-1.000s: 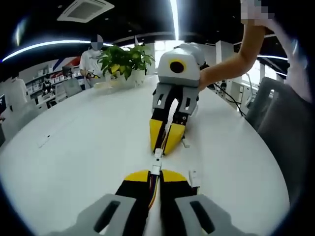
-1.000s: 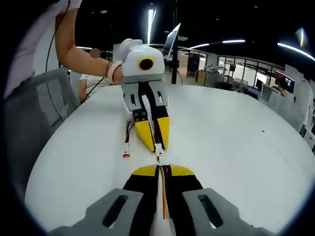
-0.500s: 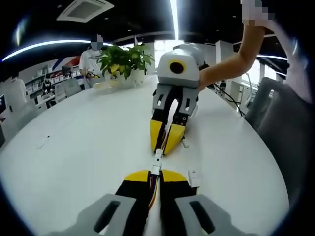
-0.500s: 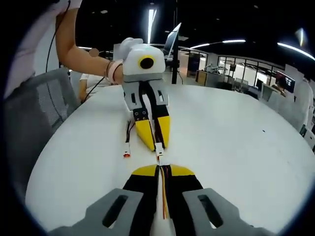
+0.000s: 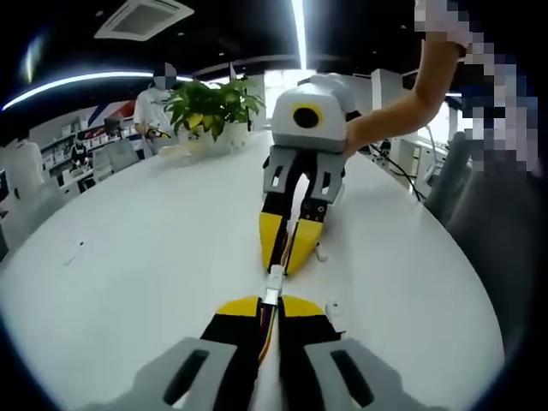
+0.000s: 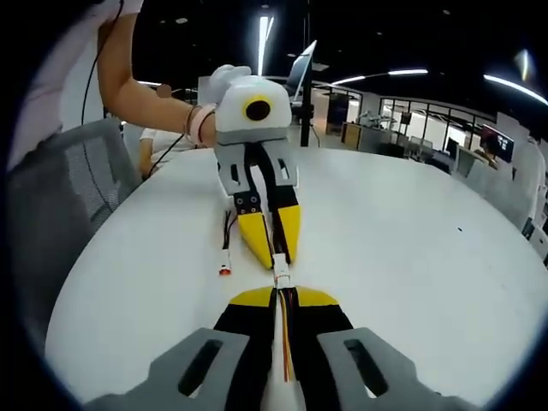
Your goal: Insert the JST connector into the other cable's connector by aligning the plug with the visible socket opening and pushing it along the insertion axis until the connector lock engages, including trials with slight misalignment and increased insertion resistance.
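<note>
Left gripper (image 5: 270, 301) and right gripper (image 6: 280, 293) meet tip to tip, each clamped on a cable; the white JST connectors (image 5: 272, 285) join between them, axis running near-to-far above the table (image 5: 128, 257).

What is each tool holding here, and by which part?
Each tool is shut on a cable just behind its white connector: left tool on one cable, right tool on the other cable. The connectors meet between the tips.

Left claw (image 5: 272, 304) and right claw (image 5: 289, 244) are facing tip to tip over the desk (image 5: 145, 257), connectors (image 5: 272, 282) meeting between them; a plant (image 5: 214, 107) is standing behind at the desk's far edge.
</note>
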`<control>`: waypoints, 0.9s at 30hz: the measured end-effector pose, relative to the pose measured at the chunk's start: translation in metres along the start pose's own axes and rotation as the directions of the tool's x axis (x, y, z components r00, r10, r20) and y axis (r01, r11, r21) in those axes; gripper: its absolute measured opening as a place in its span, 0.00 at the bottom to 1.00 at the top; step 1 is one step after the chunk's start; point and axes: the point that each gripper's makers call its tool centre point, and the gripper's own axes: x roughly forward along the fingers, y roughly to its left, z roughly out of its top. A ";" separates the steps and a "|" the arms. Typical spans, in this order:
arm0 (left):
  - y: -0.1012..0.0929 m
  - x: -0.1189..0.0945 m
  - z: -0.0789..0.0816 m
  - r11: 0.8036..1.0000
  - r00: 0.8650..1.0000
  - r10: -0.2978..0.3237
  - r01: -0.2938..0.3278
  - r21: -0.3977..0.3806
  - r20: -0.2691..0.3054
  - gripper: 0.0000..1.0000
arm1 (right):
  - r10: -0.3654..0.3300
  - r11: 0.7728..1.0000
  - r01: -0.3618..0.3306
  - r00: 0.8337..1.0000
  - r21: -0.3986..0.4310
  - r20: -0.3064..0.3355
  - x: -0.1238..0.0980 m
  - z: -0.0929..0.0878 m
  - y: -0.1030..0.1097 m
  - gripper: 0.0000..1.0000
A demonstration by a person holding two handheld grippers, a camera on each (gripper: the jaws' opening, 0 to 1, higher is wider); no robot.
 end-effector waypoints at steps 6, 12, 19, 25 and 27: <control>-0.001 -0.003 0.003 1.000 1.000 -0.008 0.008 0.025 0.002 0.00 | -0.001 1.000 0.001 1.000 0.009 0.011 -0.002 0.004 0.000 0.04; -0.003 -0.005 0.007 1.000 1.000 -0.017 0.016 0.020 0.017 0.00 | 0.003 1.000 -0.003 1.000 0.014 0.027 -0.004 0.008 0.002 0.04; -0.005 -0.002 0.009 0.999 1.000 -0.025 0.025 0.036 0.015 0.00 | 0.014 1.000 -0.015 0.999 0.023 0.044 -0.004 0.008 0.002 0.04; -0.003 0.001 0.008 0.999 1.000 -0.029 0.029 0.036 0.011 0.00 | 0.017 0.999 -0.019 0.999 0.034 0.049 -0.003 0.006 0.001 0.04; -0.003 0.002 0.006 0.999 1.000 -0.029 0.029 0.040 0.000 0.00 | 0.019 0.999 -0.020 0.999 0.033 0.043 -0.001 0.004 0.001 0.04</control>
